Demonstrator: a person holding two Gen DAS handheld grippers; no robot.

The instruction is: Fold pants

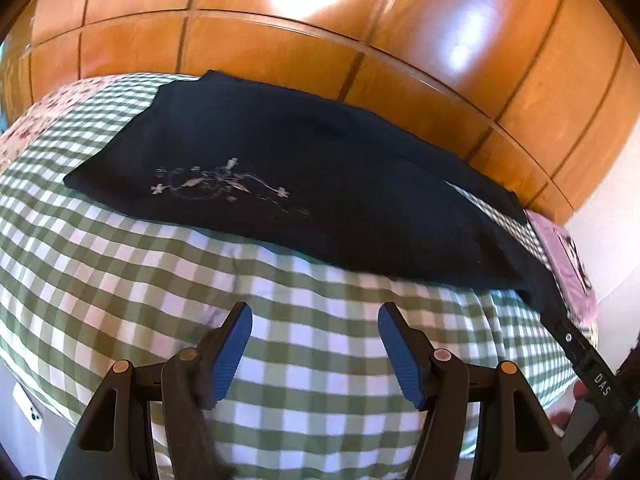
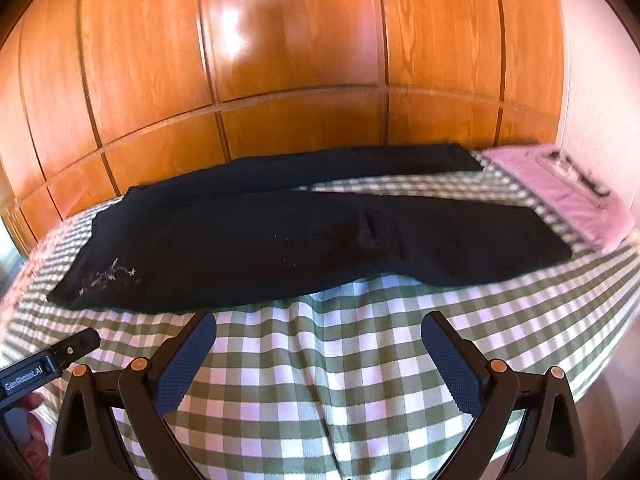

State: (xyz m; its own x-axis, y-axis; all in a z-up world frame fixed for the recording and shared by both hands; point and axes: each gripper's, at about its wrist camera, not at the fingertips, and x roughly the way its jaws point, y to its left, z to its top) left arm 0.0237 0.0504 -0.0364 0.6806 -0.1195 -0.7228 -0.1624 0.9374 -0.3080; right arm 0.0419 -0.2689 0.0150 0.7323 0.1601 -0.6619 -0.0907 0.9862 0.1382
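Glossy wooden wardrobe doors [image 2: 288, 40] fill the back of the room, and in front sits a bed [image 2: 320, 380] under a green checked cover. Dark pants [image 2: 280, 240] lie flat across it, legs apart, pale embroidery near one end. A pink pillow [image 2: 568, 196] sits just beyond the legs. Left tool [image 1: 316, 352] and right tool [image 2: 320, 364] both hover spread wide, gripping nothing.

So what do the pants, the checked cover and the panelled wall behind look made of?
Pants: dark, matte woven or knit fabric, likely cotton blend; it drapes softly, with pale embroidery near one end. Checked cover: thin green-and-white woven cloth, matte, creasing into folds. Panelled wall: wood or wood veneer with a glossy varnish; grain shows and it reflects bright light patches.
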